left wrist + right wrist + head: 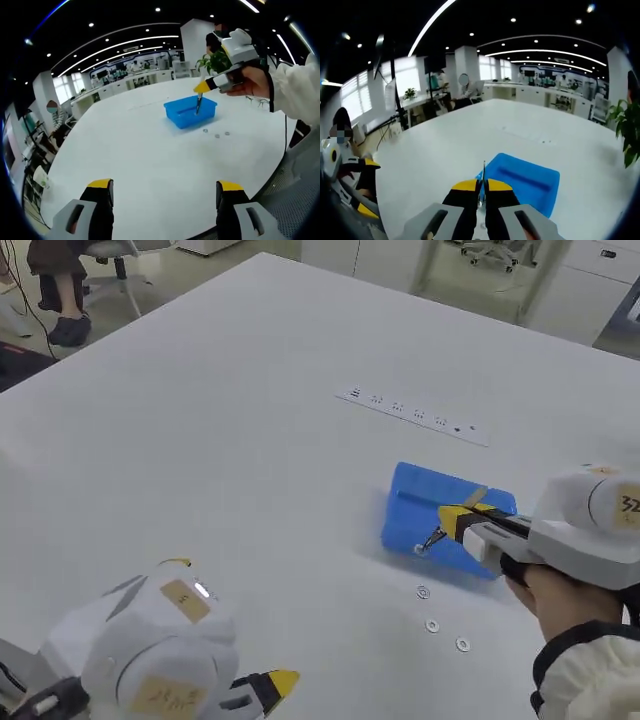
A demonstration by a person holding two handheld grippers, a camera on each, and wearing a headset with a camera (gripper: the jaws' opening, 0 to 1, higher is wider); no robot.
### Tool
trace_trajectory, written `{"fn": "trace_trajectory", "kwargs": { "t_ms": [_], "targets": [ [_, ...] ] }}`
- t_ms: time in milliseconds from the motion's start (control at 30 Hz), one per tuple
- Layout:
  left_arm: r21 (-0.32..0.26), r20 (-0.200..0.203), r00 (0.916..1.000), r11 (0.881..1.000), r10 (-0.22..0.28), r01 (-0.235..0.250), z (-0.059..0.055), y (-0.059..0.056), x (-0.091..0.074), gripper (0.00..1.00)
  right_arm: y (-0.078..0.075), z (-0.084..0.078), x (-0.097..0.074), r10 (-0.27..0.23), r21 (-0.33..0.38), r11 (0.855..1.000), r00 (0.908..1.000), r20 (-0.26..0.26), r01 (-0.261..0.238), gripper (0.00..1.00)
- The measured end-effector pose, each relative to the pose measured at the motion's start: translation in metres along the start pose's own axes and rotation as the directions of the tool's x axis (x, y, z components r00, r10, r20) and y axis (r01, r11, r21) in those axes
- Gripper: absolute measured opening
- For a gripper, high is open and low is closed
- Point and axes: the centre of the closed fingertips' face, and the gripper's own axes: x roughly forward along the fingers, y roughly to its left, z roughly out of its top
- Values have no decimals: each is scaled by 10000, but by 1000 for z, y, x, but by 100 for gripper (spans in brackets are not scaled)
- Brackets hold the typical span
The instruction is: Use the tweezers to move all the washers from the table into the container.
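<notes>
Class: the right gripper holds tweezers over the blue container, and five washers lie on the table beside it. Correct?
Not five: the head view shows three washers on the table beside the blue container. The right gripper does hold tweezers over it.

Head view high above table [200,440]; both gripper views low, toward container [420,485].

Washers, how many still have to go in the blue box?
Done: can't tell what lies inside the blue box. In hand: the right tongs hold the tweezers, tips over the box. Left: three washers on the table beside it.
</notes>
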Motion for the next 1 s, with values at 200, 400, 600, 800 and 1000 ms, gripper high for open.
{"fn": "trace_trajectory", "kwargs": {
  "t_ms": [200, 400, 600, 800, 1000],
  "targets": [
    [46, -99, 9999, 10000, -22, 22, -2, -1, 1, 86, -4, 7, 3, -85, 30, 10000, 9999, 127, 85, 0],
    [65, -172, 9998, 10000, -34, 35, -3, -1, 1, 86, -15, 12, 11, -306, 101, 9995, 9992, 263, 304, 0],
    [83, -261, 9997, 10000, -33, 36, -5, -1, 2, 85, -20, 11, 19, -370, 6, 9993, 9992, 162, 370, 0],
    [128, -383, 9993, 9999, -16, 21, -8, 0, 3, 85, -24, 10, 26, -385, -25, 9993, 9991, 158, 385, 0],
    [184, -524, 9986, 9998, -56, 66, -11, -1, 4, 85, -31, 5, 33, -439, 3, 9990, 9990, 11, 439, 0]
  ]
}}
